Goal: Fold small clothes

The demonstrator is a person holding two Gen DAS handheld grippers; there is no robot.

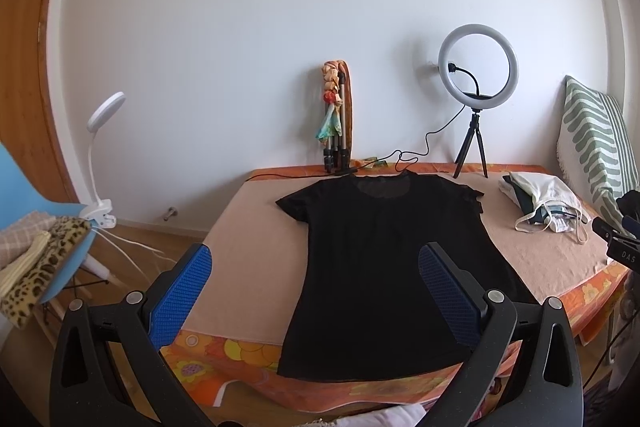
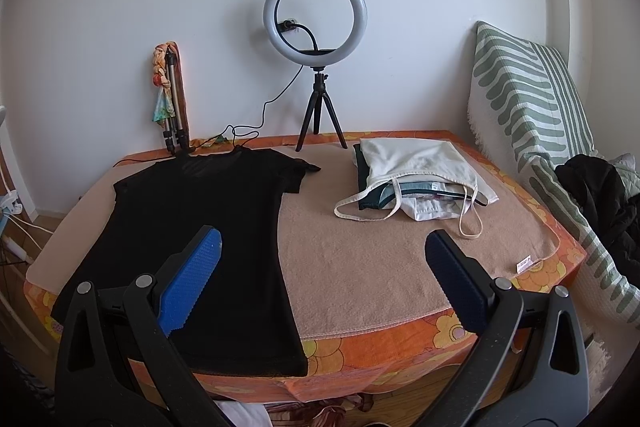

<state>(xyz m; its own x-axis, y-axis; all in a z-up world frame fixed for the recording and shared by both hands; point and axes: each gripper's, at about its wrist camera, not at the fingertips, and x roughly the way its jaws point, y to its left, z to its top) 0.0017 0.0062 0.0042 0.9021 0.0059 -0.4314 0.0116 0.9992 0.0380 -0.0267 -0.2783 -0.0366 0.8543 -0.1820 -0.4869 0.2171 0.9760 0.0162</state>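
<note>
Black t-shirt (image 1: 380, 267) flat, below both hand-held grippers

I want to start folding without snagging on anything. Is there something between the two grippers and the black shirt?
Nothing visible blocks them. The black shirt lies flat on the bed, and both the left gripper and right gripper hang open right by it. The clothes pile and ring light sit off to the side.
</note>
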